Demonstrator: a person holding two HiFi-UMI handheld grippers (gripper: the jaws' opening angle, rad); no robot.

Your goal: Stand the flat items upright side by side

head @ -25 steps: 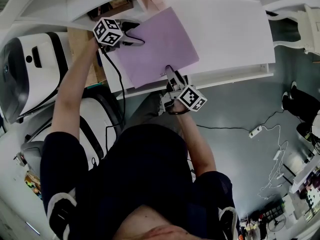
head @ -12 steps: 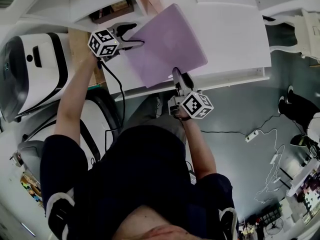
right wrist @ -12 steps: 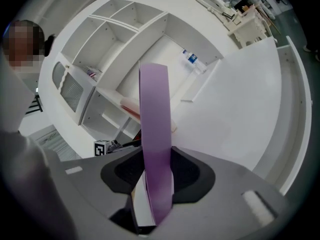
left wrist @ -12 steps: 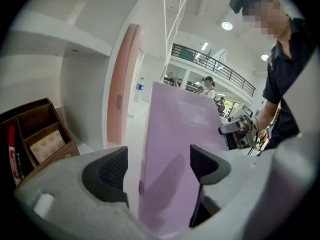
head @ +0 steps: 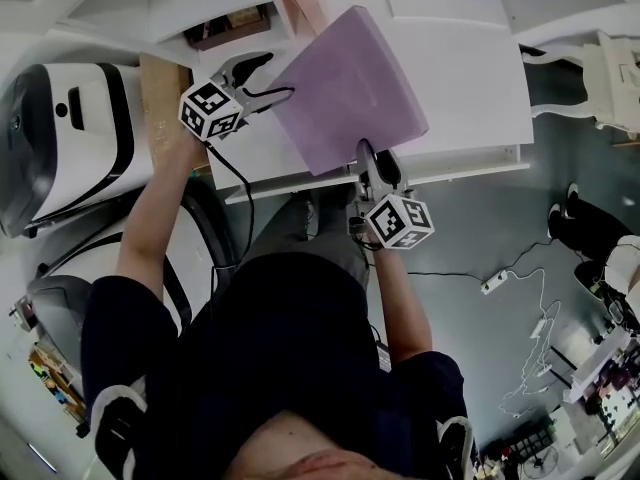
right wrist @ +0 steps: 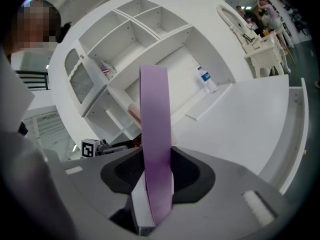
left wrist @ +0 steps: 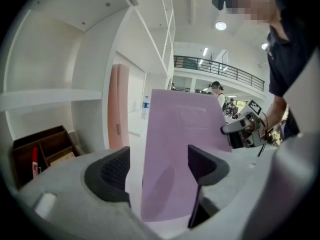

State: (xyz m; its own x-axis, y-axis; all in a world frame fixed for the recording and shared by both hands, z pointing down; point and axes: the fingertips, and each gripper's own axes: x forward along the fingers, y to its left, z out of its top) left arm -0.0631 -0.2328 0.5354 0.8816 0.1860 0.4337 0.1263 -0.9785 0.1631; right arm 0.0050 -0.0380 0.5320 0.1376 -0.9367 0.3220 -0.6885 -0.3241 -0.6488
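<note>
Right gripper (head: 366, 156) clamps the purple book (head: 350, 88) by its edge, holding it tilted toward upright. Left gripper (head: 272, 76) sits astride it, jaws spread and lately closing in, apparently to steady it.

The purple folder (head: 350, 88) no longer lies flat on the surface (head: 470, 78) — it now tilts up, raised by the right tongs (head: 366, 152) clamped on its near edge. The left tongs (head: 270, 78) sit higher too, jaws just closing in around the folder's side, not yet pinching.
</note>
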